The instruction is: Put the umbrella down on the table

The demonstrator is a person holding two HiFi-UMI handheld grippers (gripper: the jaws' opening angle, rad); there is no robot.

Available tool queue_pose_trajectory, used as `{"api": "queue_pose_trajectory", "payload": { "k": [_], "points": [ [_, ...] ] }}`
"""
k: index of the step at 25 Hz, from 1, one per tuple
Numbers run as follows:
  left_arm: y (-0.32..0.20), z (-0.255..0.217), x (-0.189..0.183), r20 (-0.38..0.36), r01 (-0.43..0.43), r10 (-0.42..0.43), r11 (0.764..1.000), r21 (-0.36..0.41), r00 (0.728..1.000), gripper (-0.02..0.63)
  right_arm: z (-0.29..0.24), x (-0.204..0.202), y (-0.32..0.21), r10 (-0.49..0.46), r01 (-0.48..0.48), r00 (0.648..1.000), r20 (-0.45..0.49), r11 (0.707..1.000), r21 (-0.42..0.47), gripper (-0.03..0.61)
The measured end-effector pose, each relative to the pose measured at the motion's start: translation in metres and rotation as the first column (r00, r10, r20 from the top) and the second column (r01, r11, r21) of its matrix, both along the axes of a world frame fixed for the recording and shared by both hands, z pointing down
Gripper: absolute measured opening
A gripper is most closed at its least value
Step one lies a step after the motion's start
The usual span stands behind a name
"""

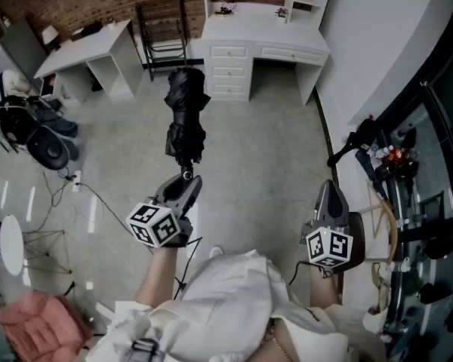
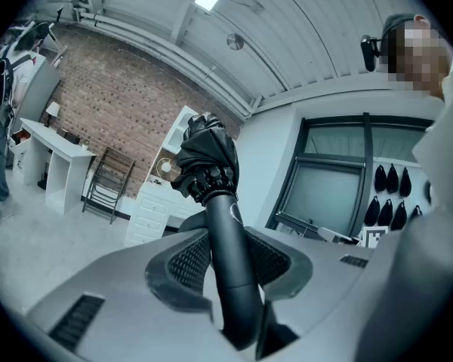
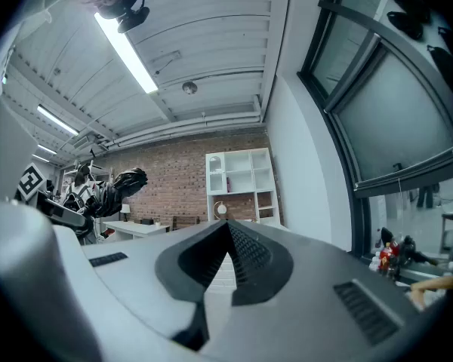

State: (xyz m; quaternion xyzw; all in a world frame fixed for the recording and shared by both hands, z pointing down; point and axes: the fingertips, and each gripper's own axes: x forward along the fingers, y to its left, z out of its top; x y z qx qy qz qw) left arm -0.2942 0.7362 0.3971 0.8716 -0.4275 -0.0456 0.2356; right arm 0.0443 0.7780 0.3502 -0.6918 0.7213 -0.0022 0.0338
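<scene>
Umbrella (image 1: 186,119) (folded, black) clamped by handle between left gripper (image 1: 186,179) fingers, canopy projecting ahead of them. Right gripper (image 1: 330,196) fingers closed, empty. Firm grip advised until white surface (image 1: 87,47), far ahead, is reached. Umbrella best lowered flat before release.

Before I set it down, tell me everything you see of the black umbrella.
The black folded umbrella is a compact one, its fabric canopy collapsed and loosely bunched. Its smooth dark cylindrical handle is clamped between the fingers of the left gripper, the only thing touching it. It sticks out ahead of the gripper, held in the air above the grey floor and not yet on any table.
</scene>
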Motion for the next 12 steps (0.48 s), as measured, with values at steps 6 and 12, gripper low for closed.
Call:
{"api": "queue_pose_trajectory", "payload": {
  "k": [6,12],
  "points": [
    [-0.0042,-0.0004,-0.0018,0.000,-0.005,0.005,1.000,-0.001,1.000,0.147,0.0013,-0.0028,-0.0029,0.005,-0.005,1.000,0.004,1.000,0.001,0.017],
    [-0.0063,-0.0008,-0.0011,0.005,-0.004,0.004,1.000,-0.004,1.000,0.147,0.0030,-0.0048,-0.0058,-0.004,0.004,1.000,0.010,1.000,-0.001,0.017]
  ]
}}
